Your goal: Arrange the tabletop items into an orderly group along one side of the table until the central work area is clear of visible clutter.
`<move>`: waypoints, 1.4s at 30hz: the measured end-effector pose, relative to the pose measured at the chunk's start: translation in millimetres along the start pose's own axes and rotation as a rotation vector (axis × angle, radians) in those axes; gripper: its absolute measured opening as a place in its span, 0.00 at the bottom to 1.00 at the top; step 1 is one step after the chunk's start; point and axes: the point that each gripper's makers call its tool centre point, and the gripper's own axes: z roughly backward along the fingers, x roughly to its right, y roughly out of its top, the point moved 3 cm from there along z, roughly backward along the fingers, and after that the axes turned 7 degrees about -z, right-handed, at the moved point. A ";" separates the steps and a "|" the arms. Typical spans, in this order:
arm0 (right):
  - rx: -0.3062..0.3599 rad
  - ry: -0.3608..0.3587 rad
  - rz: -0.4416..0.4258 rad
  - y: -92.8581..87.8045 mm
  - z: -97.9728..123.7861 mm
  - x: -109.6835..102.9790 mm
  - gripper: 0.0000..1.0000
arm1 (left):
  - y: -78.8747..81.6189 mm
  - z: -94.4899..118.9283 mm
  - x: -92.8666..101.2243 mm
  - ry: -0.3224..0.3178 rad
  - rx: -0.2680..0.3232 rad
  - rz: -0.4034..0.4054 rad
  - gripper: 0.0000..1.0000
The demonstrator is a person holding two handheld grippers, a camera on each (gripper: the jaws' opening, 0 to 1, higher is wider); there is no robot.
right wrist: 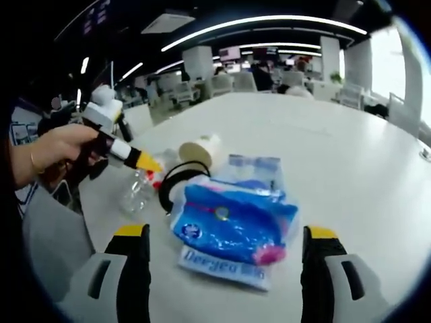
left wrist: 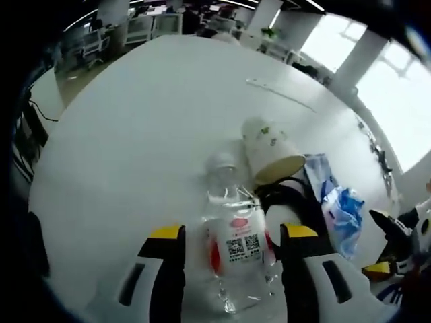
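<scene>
On a white worktop [left wrist: 135, 121], a clear plastic water bottle [left wrist: 236, 252] lies on its side between the left claw [left wrist: 232, 235] jaws, cap pointing away; whether they pinch it cannot be told. Beside the cap, a tipped paper cup [left wrist: 269, 151] shows its open mouth. The right claw [right wrist: 225, 235] is spread wide and holds nothing, framing a crinkled blue plastic packet [right wrist: 232, 225] near a black cord [right wrist: 176, 178].
</scene>
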 end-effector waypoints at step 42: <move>0.009 0.002 0.001 -0.2 1.3 1.5 0.92 | -2.0 -16.1 0.7 0.026 0.077 0.076 0.40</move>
